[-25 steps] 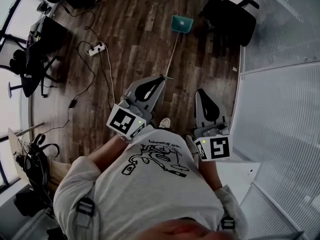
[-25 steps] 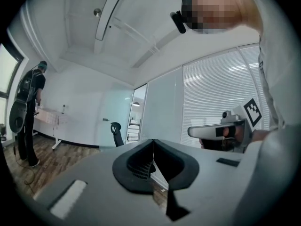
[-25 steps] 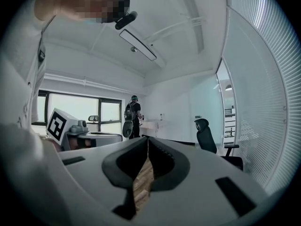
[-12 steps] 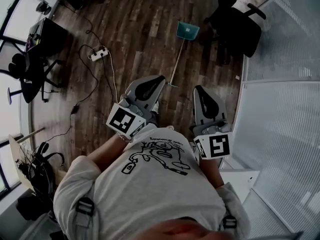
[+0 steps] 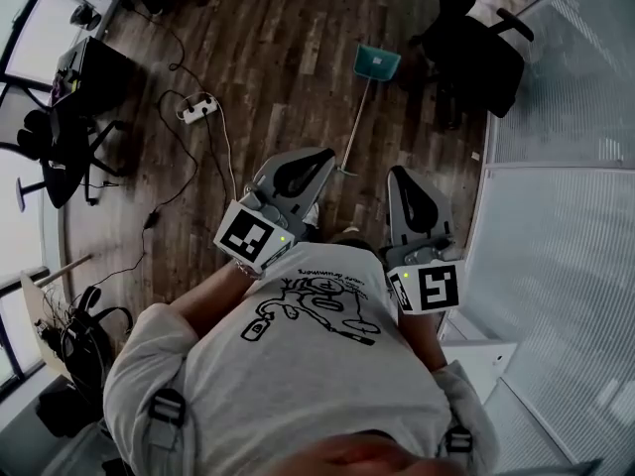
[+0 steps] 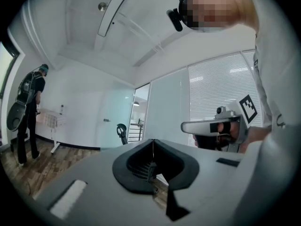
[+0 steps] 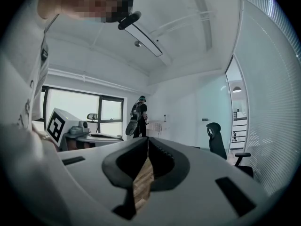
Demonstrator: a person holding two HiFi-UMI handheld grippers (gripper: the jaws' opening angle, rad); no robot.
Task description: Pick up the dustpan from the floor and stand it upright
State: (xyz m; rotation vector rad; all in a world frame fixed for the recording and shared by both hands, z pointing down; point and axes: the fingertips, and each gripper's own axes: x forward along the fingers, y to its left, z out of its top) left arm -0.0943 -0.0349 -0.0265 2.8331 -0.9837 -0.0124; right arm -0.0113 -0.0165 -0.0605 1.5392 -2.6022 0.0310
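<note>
I hold both grippers level in front of me: the left gripper (image 5: 319, 157) has its jaws pressed together on nothing, and the right gripper (image 5: 401, 175) is closed and empty too. The dustpan (image 5: 377, 61) lies flat on the wooden floor (image 5: 268, 58) at twelve o'clock, its teal pan far out by the office chair (image 5: 481, 53). Its handle (image 5: 354, 127) runs back toward the left gripper's tip.

Teal long-handled dustpan (image 5: 375, 63) flat on floor
</note>
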